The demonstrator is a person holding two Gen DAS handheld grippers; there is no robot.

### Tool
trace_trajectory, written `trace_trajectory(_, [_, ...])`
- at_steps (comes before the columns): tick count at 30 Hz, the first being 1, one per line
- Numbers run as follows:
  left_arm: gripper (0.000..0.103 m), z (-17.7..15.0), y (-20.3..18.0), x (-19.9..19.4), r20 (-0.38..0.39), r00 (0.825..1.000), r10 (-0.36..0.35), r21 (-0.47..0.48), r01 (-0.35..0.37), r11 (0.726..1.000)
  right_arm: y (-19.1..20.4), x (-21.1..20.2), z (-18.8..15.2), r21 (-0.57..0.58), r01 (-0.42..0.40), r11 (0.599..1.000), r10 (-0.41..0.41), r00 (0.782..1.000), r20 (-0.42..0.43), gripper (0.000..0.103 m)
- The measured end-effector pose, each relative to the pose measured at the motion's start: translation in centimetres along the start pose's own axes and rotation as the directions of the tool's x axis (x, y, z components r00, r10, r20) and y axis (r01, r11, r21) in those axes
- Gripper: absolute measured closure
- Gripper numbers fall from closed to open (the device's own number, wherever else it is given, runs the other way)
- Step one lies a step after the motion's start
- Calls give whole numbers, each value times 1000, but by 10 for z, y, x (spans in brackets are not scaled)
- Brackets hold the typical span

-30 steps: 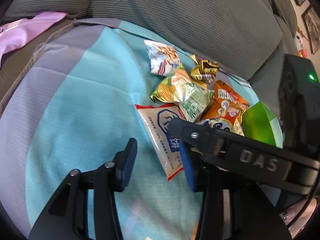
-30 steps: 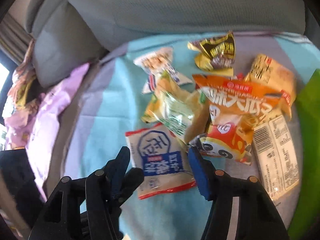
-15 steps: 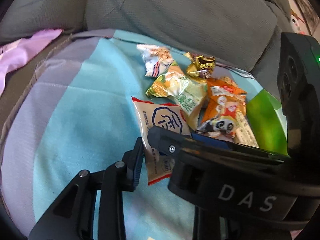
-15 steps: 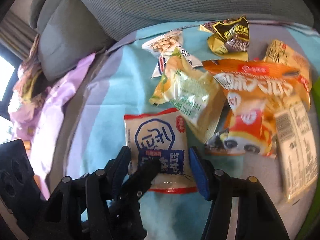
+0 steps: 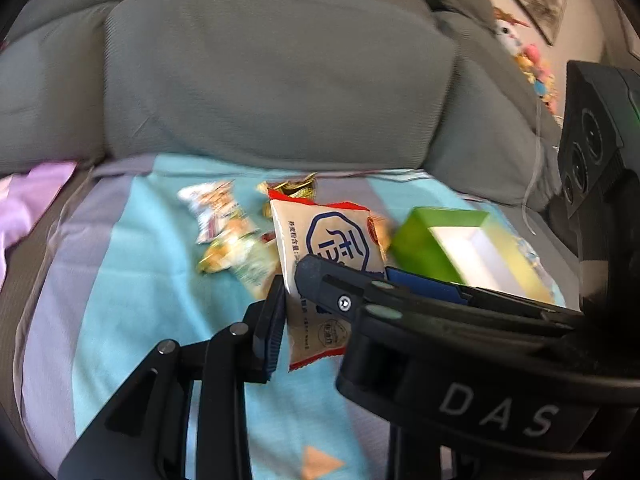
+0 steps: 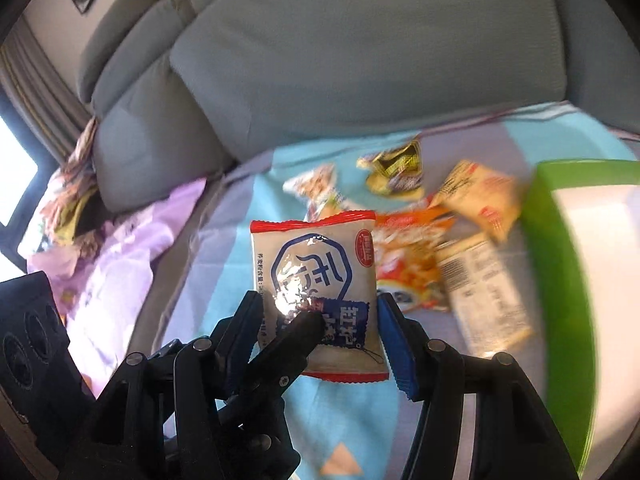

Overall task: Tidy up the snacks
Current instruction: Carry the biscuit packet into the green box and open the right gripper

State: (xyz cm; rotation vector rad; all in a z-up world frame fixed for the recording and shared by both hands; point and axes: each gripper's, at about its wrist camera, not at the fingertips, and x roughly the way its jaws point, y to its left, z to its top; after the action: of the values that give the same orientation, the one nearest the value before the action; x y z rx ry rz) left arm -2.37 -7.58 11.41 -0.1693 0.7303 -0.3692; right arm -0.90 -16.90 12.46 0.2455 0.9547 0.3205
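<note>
The white snack packet (image 6: 316,280) is clamped across its width by the right gripper (image 6: 320,332); the left gripper (image 5: 286,312) pinches its lower edge, jaws nearly closed.

In the middle of the frame a white snack packet (image 6: 316,280) with a blue emblem and red edges stands upright between the two fingers of the right claw (image 6: 320,332), whose pads press on its two sides, while the left claw (image 6: 296,336) comes in from the lower left and pinches the packet's lower part. To its right, more snack packets (image 6: 420,264) lie blurred on a light blue and lilac cloth (image 6: 216,280) before grey sofa cushions (image 6: 360,60). An open green box (image 6: 556,280) with a white inside fills the right edge.
</note>
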Motion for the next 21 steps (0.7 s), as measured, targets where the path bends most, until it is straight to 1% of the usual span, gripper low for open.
trace_trajectory(5, [73,9,-35,-3,21,998,-53,68,51,996,-19,-32,4,44,26,999,-30,997,76,42])
trace_trajectory(10, [73,14,-66,8,3,995,-101,126,100,987,-47,-60,5,107,56,993,-70,988,137,42])
trace_trajectory(15, [73,15,-93,24,-44,989,-144,167,149,975,-74,-75,3,183,84,980,-113,981,155,42])
trace_trajectory(18, [73,13,-107,32,-70,984,-167,183,177,967,-90,-80,1,228,123,966,-160,976,150,42])
trace_trajectory(21, [73,12,-120,40,-101,977,-187,201,204,958,-104,-83,0,267,141,953,-183,973,143,42])
